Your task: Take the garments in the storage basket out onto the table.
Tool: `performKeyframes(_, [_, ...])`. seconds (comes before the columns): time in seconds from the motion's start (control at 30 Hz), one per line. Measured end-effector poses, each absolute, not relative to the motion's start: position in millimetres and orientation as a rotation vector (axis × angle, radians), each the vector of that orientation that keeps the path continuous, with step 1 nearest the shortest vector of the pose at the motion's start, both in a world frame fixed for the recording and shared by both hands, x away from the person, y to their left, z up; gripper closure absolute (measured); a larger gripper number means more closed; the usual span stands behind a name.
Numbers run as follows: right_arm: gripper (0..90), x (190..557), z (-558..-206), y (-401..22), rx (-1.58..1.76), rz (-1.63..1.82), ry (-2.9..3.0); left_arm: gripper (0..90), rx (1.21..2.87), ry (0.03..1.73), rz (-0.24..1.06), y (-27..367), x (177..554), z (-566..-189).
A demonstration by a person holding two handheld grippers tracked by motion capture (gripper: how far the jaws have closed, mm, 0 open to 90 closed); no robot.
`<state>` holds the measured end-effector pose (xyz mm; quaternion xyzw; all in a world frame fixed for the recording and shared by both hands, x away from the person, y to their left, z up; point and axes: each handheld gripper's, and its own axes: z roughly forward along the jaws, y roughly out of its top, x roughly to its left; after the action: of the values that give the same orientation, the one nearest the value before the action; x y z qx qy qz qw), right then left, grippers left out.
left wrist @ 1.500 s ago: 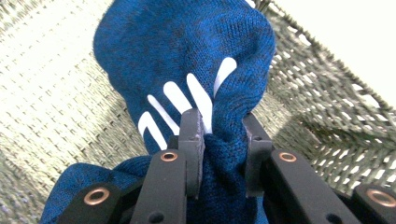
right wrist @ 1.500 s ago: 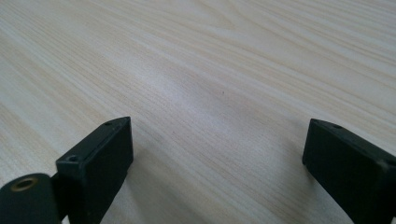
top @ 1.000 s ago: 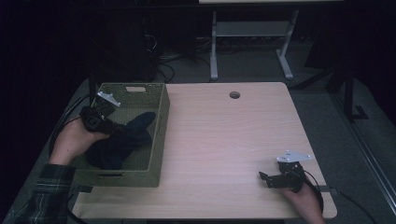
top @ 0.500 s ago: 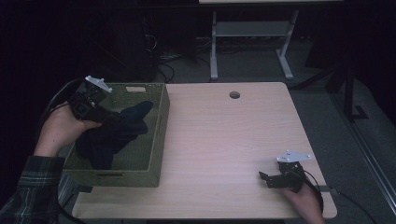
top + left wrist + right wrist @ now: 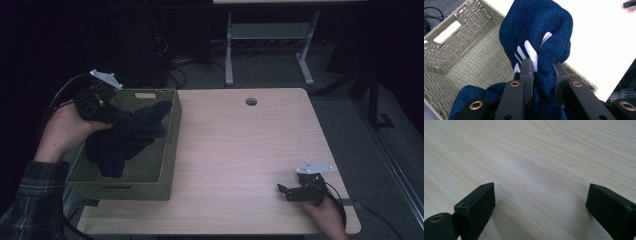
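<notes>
Left claw (image 5: 121,119): my jaws pinch a fold of the navy knit garment (image 5: 125,141), hoisting it so it drapes over the woven basket (image 5: 167,145) at the table's (image 5: 240,150) left edge.
Right claw (image 5: 286,191): jaws wide, nothing between them, parked near the front right corner.
Change: garment now higher than a second ago.

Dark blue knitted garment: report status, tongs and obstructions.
Left tongs shut on dark blue knitted garment, over green woven basket. Right tongs open on wooden table. Nothing blocking.
</notes>
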<state>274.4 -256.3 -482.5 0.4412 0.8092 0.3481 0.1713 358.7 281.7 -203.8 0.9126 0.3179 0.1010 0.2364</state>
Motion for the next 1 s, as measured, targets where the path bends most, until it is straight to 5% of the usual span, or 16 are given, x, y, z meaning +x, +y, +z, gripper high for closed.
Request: performKeyframes(1.0, [8.3, 274.5, -482.6, -256.4, 1.249, 0.988, 2.296, 75.4, 2.487, 0.671, 0.238, 218.9, 360.0, -182.4])
